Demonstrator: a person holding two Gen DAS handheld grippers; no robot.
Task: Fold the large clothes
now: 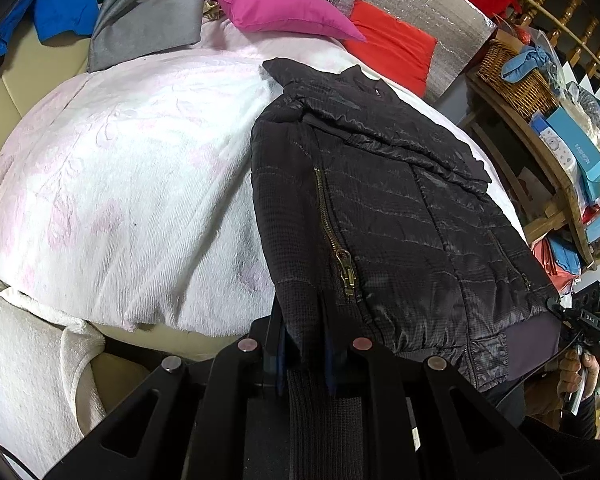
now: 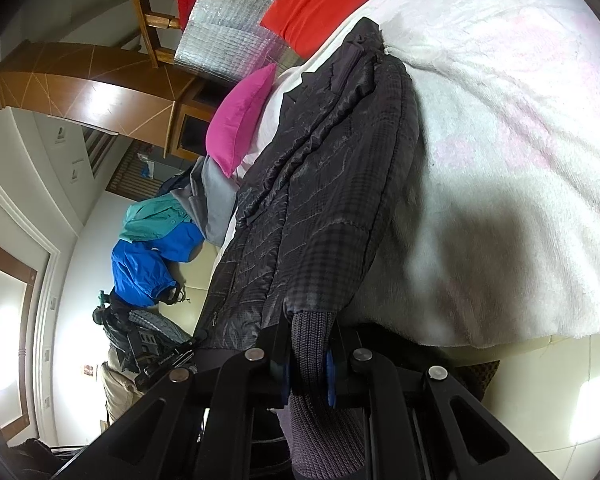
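Bedding first: white blanket (image 1: 112, 184) with faint pink floral pattern covers the bed and fills the left wrist view from 8 to 12 o'clock. Black quilted jacket (image 1: 384, 208) lies on this blanket, spread from the centre of that view toward 4 o'clock, collar at the far end, ribbed hem at the near edge of the bed. Brass zipper (image 1: 334, 236) runs down its front panel.

Pink pillow (image 1: 276, 8) sits at 12 o'clock beyond the collar; red pillow (image 1: 396, 52) at 1 o'clock. Grey garment (image 1: 148, 20) and blue garment (image 1: 64, 8) are heaped at 11 o'clock. Cluttered wooden shelf (image 1: 556, 184) stands at 3 o'clock.

Left tool (image 1: 306, 356) is pressed together, pinching the jacket's hem at the zipper end. Right tool (image 2: 310, 364) is likewise clamped, pinching a ribbed knit cuff (image 2: 314, 340) of the jacket at 6 o'clock in its own view.
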